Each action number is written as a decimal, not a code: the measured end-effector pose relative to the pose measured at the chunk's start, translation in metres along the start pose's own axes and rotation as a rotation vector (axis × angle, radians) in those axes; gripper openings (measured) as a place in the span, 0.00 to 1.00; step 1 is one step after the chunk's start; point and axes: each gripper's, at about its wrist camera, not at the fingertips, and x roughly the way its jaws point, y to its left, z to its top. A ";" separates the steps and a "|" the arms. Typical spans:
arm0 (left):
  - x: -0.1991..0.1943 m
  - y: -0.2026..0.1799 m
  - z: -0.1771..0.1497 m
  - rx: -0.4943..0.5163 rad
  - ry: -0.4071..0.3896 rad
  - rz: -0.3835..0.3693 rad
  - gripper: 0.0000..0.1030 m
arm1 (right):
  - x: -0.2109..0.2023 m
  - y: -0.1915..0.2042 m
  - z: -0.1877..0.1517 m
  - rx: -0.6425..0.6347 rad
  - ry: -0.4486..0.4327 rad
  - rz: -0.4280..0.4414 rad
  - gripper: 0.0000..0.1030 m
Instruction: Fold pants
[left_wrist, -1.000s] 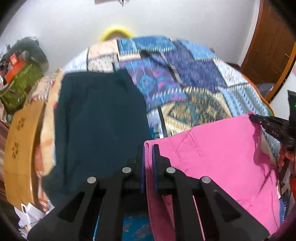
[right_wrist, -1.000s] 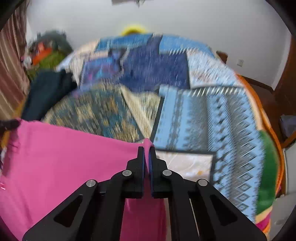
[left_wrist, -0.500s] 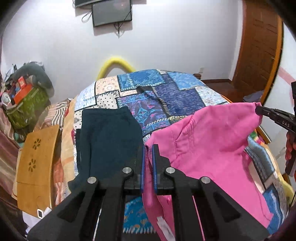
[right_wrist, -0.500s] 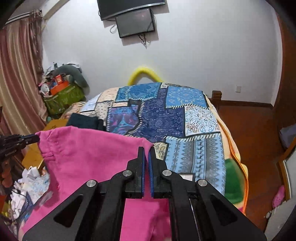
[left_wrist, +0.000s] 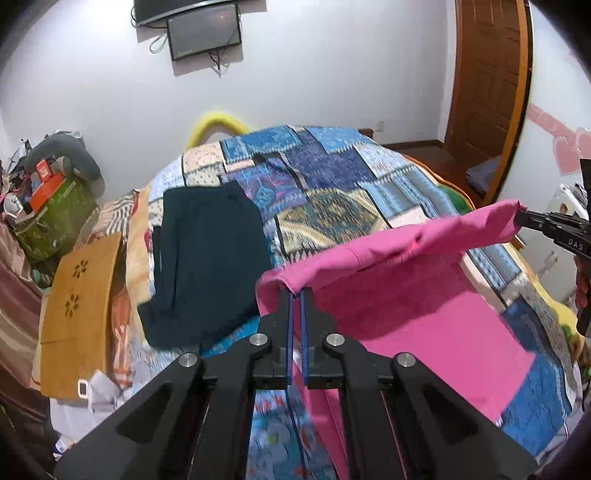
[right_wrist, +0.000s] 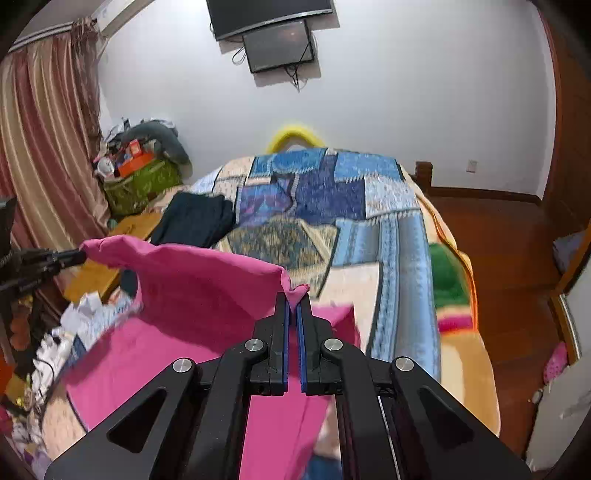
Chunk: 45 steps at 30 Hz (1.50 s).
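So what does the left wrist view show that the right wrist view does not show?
Only the left wrist view shows the brown wooden door and the whole dark folded garment. Only the right wrist view shows the striped brown curtain. Both show the bright pink pants held up over the patchwork quilted bed, each gripper, left and right, shut on one corner, and the wall-mounted black screen.

Quilt (left_wrist: 332, 173) is mostly open past the dark pants (left_wrist: 207, 258) toward the wall; pink pants (left_wrist: 417, 295) hang stretched across its near end, blocking that side.
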 end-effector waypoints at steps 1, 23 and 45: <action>-0.002 -0.003 -0.007 0.009 0.009 -0.005 0.03 | -0.001 0.000 -0.006 -0.006 0.012 -0.002 0.03; -0.006 -0.002 -0.097 -0.051 0.157 0.045 0.14 | -0.015 0.012 -0.110 -0.001 0.166 -0.021 0.06; 0.030 -0.098 -0.051 0.234 0.146 -0.001 0.81 | 0.060 0.084 -0.092 -0.331 0.262 0.006 0.36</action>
